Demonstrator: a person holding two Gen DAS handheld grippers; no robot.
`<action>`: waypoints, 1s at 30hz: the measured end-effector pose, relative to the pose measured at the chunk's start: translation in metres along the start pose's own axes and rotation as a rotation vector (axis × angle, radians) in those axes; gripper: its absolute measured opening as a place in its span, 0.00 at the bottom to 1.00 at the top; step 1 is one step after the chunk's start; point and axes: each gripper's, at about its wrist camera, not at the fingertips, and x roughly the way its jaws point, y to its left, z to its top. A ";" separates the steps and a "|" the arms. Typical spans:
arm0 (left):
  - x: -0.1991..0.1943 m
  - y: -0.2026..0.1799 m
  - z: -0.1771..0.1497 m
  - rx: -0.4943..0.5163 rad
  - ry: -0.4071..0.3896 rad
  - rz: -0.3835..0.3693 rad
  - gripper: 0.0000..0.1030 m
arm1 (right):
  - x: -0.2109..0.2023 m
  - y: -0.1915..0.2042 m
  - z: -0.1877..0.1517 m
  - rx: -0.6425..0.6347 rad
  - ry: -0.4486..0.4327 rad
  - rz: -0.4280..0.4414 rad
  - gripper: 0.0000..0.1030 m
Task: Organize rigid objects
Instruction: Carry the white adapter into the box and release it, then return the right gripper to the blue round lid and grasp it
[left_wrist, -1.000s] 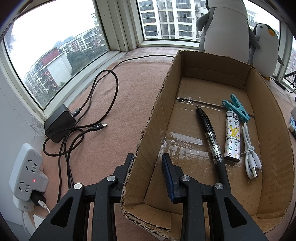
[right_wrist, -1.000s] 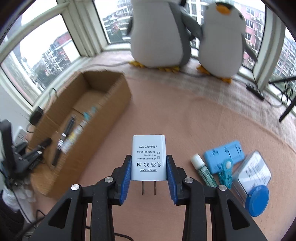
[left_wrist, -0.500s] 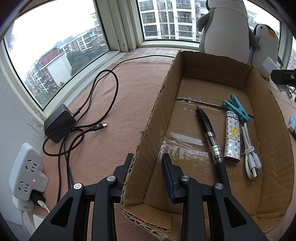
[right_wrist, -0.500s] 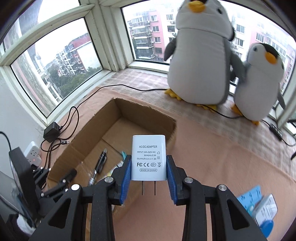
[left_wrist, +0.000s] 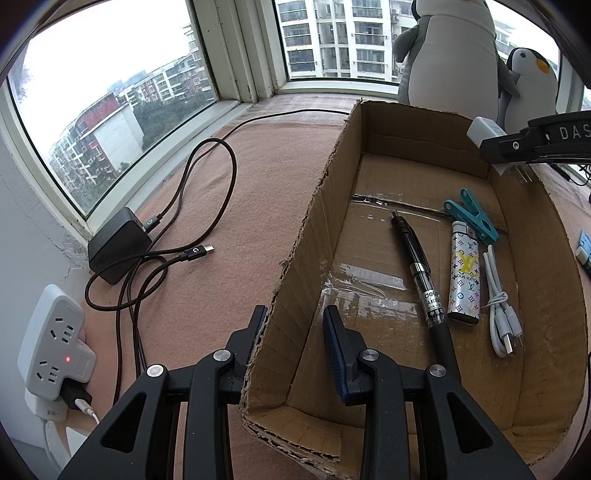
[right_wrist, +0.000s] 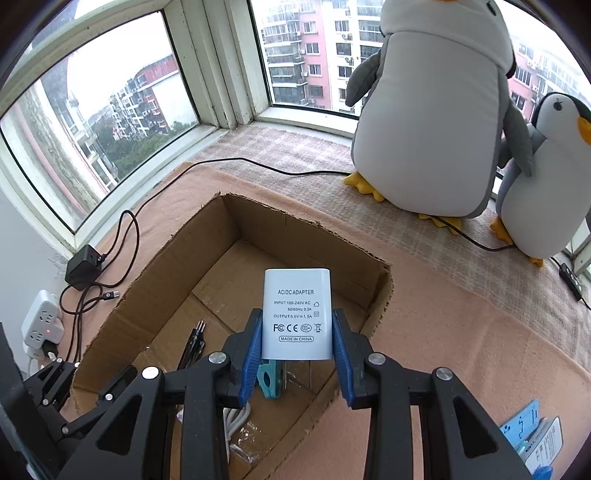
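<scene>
carried across since a second ago: white ac/dc wall adapter (right_wrist: 296, 314), from above the bare blanket to above the open brown cardboard box (right_wrist: 236, 221), clamped between the blue pads of the right gripper (right_wrist: 296, 345), prongs pointing back toward the camera.

left wrist view: left gripper (left_wrist: 295, 325) pinched narrow on the near left wall of the cardboard box (left_wrist: 306, 236), one finger outside, one inside. counted on the box floor: one black gel pen (left_wrist: 421, 273), one white patterned lighter (left_wrist: 464, 273) just beside it, one teal clothes peg (left_wrist: 471, 214) beyond the lighter, one coiled white usb cable (left_wrist: 500, 299) nearest the right wall. white adapter (left_wrist: 482, 130) seen at the far right corner above the rim, gripped by the right gripper. outside the box, on the pink blanket (left_wrist: 258, 177): one black charger brick (left_wrist: 118, 245) with brown cable, one white power strip (left_wrist: 51, 343) with a red light. two plush penguins (left_wrist: 450, 55) at the window.

right wrist view: pen and peg partly hidden behind fingers and adapter. at the lower right edge, blue and white objects, cut off, not identifiable.
</scene>
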 end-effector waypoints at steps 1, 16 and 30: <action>0.000 0.000 0.000 0.000 0.000 0.000 0.31 | 0.002 0.001 0.000 -0.002 0.003 -0.002 0.31; 0.000 -0.001 0.000 0.000 -0.001 0.001 0.31 | 0.004 -0.004 0.004 0.023 -0.004 -0.012 0.34; 0.001 -0.001 0.001 0.002 -0.003 0.002 0.31 | -0.052 -0.017 -0.019 0.068 -0.072 0.016 0.34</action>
